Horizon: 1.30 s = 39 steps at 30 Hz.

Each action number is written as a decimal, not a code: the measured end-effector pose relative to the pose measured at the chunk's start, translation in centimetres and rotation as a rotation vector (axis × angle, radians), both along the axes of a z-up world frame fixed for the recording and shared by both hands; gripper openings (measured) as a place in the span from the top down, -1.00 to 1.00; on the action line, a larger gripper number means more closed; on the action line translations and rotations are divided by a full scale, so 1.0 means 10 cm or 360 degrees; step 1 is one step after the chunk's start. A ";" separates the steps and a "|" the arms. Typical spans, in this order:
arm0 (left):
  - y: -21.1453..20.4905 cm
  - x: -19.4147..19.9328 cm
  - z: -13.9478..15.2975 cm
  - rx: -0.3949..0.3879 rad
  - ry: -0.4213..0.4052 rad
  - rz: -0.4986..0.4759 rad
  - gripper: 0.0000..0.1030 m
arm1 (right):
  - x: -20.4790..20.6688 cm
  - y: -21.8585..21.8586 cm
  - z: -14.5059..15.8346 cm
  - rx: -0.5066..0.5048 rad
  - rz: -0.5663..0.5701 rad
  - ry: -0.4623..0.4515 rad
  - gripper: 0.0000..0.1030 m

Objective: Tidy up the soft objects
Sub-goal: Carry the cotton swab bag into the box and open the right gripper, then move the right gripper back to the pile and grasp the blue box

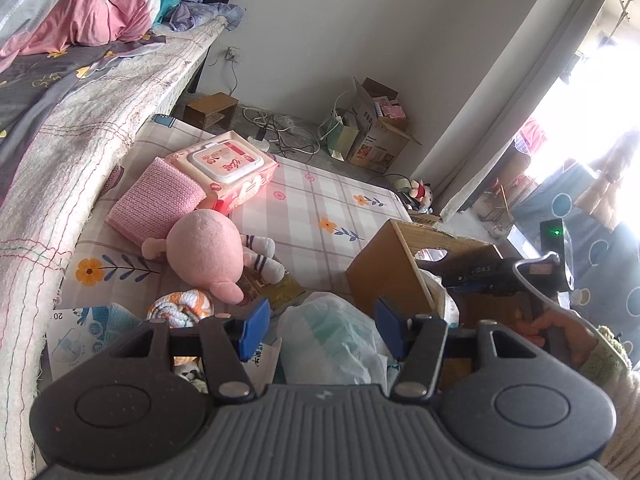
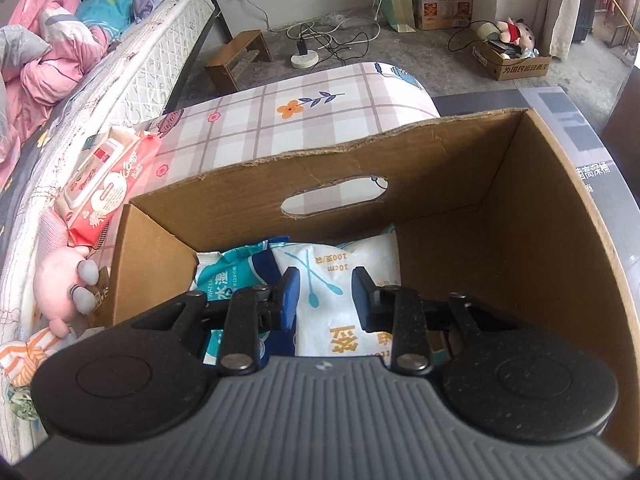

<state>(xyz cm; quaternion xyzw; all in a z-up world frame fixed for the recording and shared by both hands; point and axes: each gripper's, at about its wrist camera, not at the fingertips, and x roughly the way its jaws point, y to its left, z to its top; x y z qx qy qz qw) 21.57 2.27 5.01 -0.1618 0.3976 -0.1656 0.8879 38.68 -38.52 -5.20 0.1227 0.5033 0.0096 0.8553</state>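
A low table with a plaid flowered cloth (image 1: pixel 320 200) stands beside a bed. The cardboard box (image 2: pixel 540 240) sits at its near edge. The right gripper (image 2: pixel 325 298) hangs in the box over a white swab packet (image 2: pixel 340 272) — fingers apart, nothing pinched. The left gripper (image 1: pixel 320 328) is parted around a crumpled plastic bag (image 1: pixel 332 332); whether it presses, I cannot tell. A pink plush toy (image 1: pixel 208 252) lies at the bed-side edge.

soft items: partly boxed, partly loose on the checked cloth
cardboard box (image 2: pixel 460 184) open-topped, holding a white cotton-swab pack (image 2: pixel 340 272) beside a teal wet-wipe pack (image 2: pixel 228 276). outside: pink plush toy (image 1: pixel 204 250) lying down, pink knitted cloth (image 1: pixel 156 200) touching the red-and-white wipes pack (image 1: pixel 228 168), orange-striped cloth (image 1: pixel 180 306), white plastic bag (image 1: pixel 332 336).
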 end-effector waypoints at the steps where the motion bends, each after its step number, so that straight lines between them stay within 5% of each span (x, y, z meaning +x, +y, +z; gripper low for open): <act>1: 0.02 -0.02 -0.01 -0.0003 0.0007 0.0011 -0.14 | 0.01 -0.01 -0.06 0.0006 -0.0019 0.0029 0.54; 16: 0.31 -0.41 0.07 0.0044 -0.0045 0.0175 -0.19 | -0.17 0.33 -0.44 -0.0446 0.0133 -0.0152 0.59; 24: 0.60 -0.78 0.12 0.0220 -0.0124 0.0290 -0.38 | -0.46 0.06 0.10 -0.0158 0.0005 -0.0279 0.15; 32: 0.81 -1.03 0.00 0.0364 -0.0098 0.0340 -0.40 | -0.91 0.11 0.80 0.0065 0.0046 -0.0462 0.07; 39: 0.75 -1.12 -0.18 0.0463 -0.0077 0.0295 -0.40 | -1.06 0.74 1.12 0.0398 0.0273 -0.0362 0.05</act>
